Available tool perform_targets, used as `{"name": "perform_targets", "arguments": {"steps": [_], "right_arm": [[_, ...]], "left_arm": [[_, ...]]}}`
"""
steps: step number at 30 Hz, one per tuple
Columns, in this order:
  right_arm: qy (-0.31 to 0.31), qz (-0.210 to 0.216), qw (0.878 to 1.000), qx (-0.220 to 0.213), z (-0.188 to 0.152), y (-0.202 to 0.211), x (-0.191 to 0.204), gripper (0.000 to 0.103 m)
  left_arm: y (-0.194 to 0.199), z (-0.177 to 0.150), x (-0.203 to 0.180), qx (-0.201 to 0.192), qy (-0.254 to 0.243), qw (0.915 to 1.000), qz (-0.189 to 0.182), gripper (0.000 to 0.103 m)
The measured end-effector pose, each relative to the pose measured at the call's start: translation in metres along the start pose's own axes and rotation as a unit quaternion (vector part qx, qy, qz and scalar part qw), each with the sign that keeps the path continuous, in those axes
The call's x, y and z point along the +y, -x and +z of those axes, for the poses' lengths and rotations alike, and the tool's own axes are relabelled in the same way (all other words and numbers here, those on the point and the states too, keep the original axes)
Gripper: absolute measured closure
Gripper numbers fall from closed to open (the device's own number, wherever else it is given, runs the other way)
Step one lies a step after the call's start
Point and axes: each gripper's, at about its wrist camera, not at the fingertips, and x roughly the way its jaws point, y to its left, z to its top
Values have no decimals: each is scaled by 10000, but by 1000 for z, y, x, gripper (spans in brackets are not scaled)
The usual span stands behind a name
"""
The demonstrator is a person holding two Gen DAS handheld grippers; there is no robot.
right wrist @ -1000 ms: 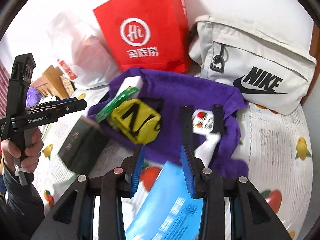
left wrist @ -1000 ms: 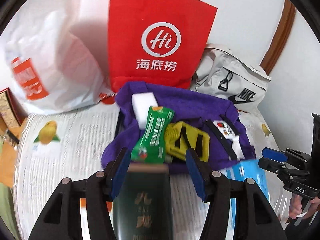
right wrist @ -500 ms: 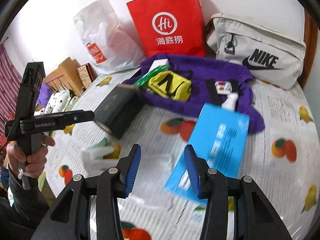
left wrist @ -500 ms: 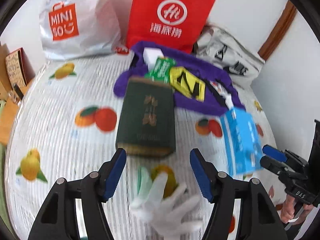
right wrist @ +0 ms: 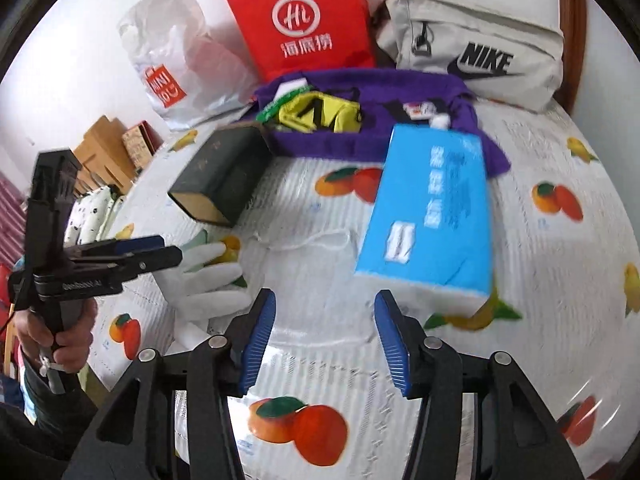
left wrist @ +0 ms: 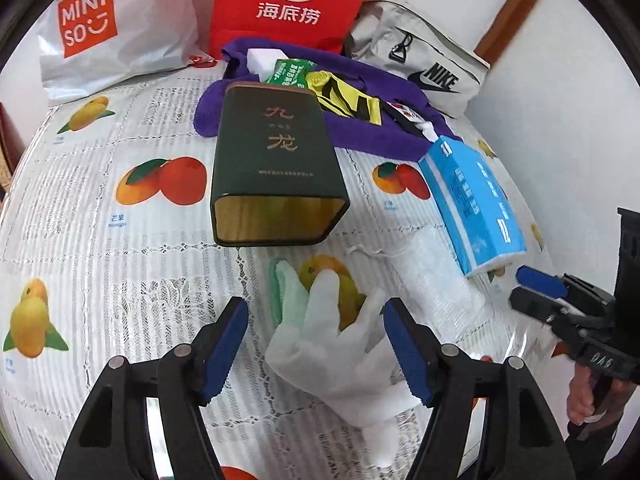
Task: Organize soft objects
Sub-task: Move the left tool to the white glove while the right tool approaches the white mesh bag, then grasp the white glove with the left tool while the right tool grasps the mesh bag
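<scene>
Left tongs: released, just been widening, straddling the white glove.
Right tongs: released, just been widening, nothing between.
Glove: lying on bench, 6 o'clock of the dark tin.
Risk: limp fabric may be bunching or slipping if pinched by one finger only.

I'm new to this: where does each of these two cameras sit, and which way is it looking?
Left wrist view: sits on the left tongs, looking down along them at a white glove; the right tongs and the holding hand show at right.
Right wrist view: sits on the right tongs, looking down at the fruit-print tablecloth; the left tongs and hand show at left.
Shared: dark green tin box, blue tissue pack, red paper bag.
</scene>
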Motion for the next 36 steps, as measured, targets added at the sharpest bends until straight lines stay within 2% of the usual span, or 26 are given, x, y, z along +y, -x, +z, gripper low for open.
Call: {"name": "perform_targets", "arguments": {"steps": [3,7,14,17,19,24,26,29,30,32,34,36], "right_arm": [[6,-118,9999,102,-9,-13,8,48],[-127,-366,9991,185,-14,-27,6,44],[-366,-257,9990,47,-12,-40,3,30],[-406,-158,9990,57,-13,-51,9,20],[-390,-303,9988,44,-16,-59,16,17],[48,-819,9966,-94,-19,-70,33,17],[148,-960,9951,-180,-21,-71,35,24],[256,-918,9950,-297,-23,-66,32,43],[309,-908,9949,-324,-24,-64,31,54],[467,-830,9948,-353,-28,-61,30,62],[566,-782,9945,-399,-32,-57,28,81],[517,-575,9963,-382,-36,-51,22,86]], "left_arm": [[-4,-2,1,22,-184,9998,-19,35],[-7,-7,4,44,-164,9998,-75,34],[-15,-17,10,61,80,9998,-157,34],[-17,-21,10,69,156,9997,-155,33],[-16,-23,9,42,151,9998,-125,31],[-15,-26,5,31,146,9999,12,31],[-14,-28,3,14,166,9999,15,31],[-16,-30,-2,6,176,9998,94,27],[-17,-29,-5,-21,160,9998,115,27],[-20,-29,-8,-75,166,9996,202,27],[-22,-30,-12,-155,172,9994,248,27],[-24,-31,-17,-205,128,9991,354,27]]}}
